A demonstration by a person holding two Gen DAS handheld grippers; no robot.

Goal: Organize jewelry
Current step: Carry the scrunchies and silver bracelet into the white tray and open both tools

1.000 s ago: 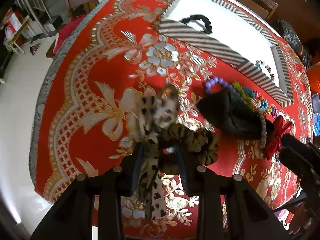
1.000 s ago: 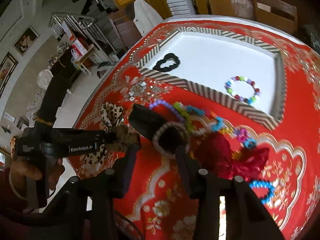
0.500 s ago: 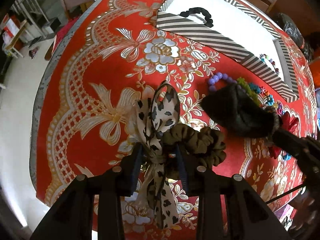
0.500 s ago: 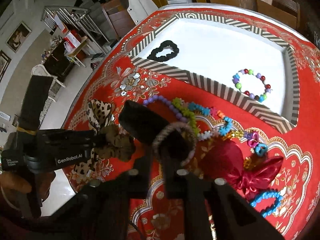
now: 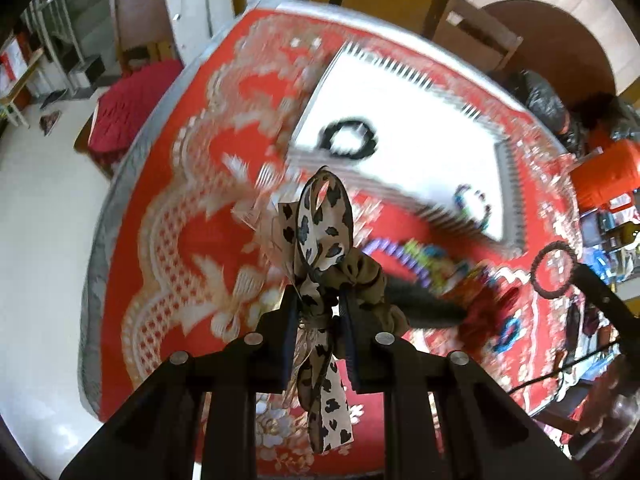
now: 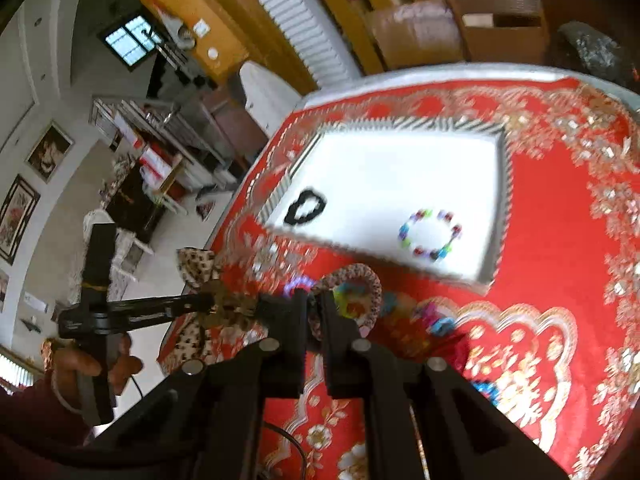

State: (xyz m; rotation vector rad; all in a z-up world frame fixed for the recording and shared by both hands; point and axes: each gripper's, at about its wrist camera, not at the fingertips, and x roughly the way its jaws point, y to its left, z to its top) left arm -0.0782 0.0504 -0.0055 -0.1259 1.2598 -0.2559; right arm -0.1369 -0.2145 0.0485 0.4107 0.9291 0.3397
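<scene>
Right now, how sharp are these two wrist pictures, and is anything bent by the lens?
Left wrist view: leopard bow scrunchie crisp, tablecloth and tray smeared by motion. Right wrist view: milder blur, beaded bracelet soft. Both: fisheye curves the table edge, corners dark.

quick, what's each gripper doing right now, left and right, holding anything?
Left gripper: jaws closing, pinching the leopard-print bow scrunchie, lifted off the cloth.
Right gripper: shut on the braided ring bracelet.
</scene>
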